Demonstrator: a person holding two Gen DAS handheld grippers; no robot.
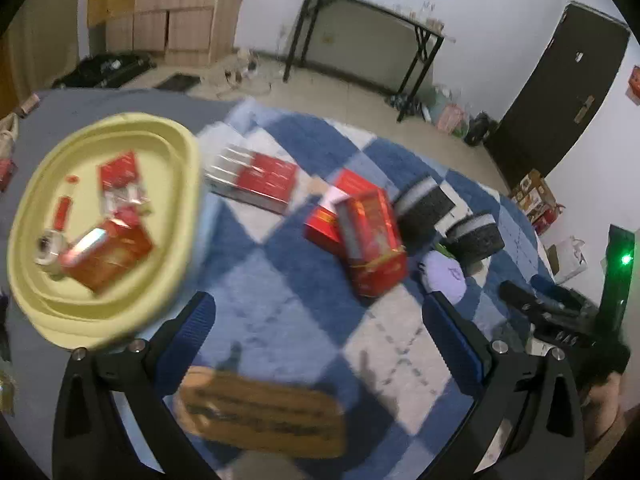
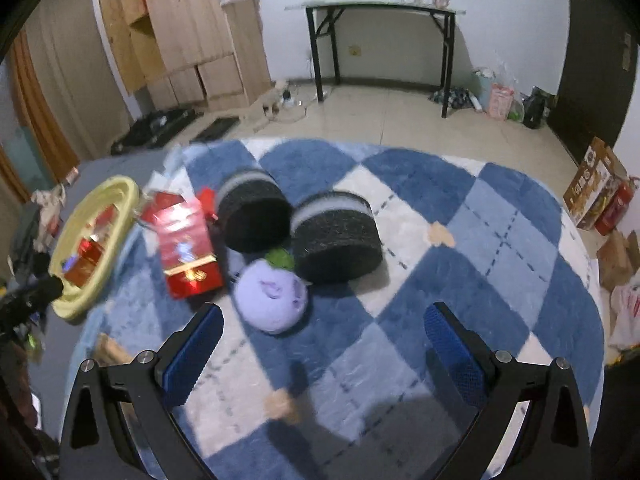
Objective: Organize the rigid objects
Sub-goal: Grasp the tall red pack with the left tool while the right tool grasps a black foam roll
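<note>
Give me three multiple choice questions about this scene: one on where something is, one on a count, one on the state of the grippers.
1. Where does the purple plush lie?
A. in the yellow basin
B. on the rug, in front of the two dark cylinders
C. on the black table

2. How many dark cylinders with a grey band stand on the rug?
A. one
B. two
C. four

3. How are both grippers?
A. open, empty
B. shut on a red box
C. holding the plush

Answers: B, it lies by the cylinders on the checkered rug; B, two show; A, the left gripper and right gripper stand wide apart.
</note>
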